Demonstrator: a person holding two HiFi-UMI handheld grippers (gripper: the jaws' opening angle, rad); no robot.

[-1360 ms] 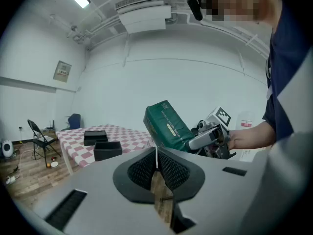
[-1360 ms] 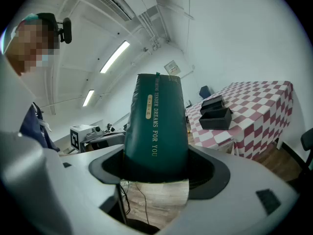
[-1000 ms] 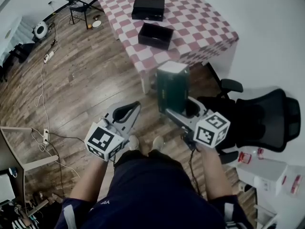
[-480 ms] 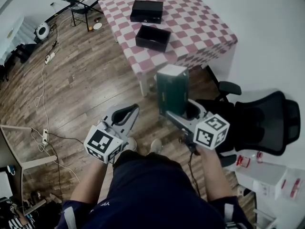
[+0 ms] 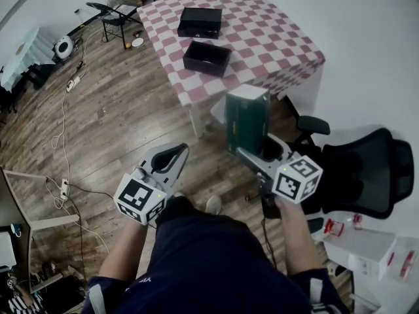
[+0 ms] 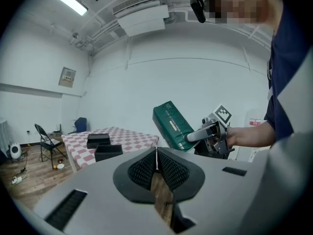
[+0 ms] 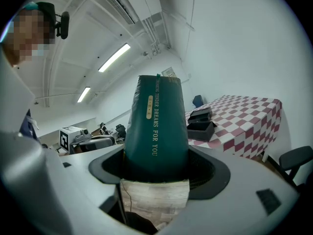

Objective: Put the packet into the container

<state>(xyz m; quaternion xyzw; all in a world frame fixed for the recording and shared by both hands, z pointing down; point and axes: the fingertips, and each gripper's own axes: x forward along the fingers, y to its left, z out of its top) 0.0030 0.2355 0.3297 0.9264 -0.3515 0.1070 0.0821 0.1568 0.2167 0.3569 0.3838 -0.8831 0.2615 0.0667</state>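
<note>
On my right side, the right tool is clamped on the dark green packet. In the right gripper view both jaws press against the packet's lower end, and the rest of it stands up and out beyond them, with pale lettering running down its face. So the packet is in the air, over the wooden floor just short of the near corner of the worktop, and well apart from the container. That container is the open black tray on the pink-and-white checked cloth, near the worktop's left edge, and from the head view I see nothing lying in it. A second black box lies a little farther back on the same cloth, apart from the tray. My left tool hangs lower and to the left of the packet, its jaws drawn together with nothing between them. A black office chair stands to the right of the right tool.
</note>
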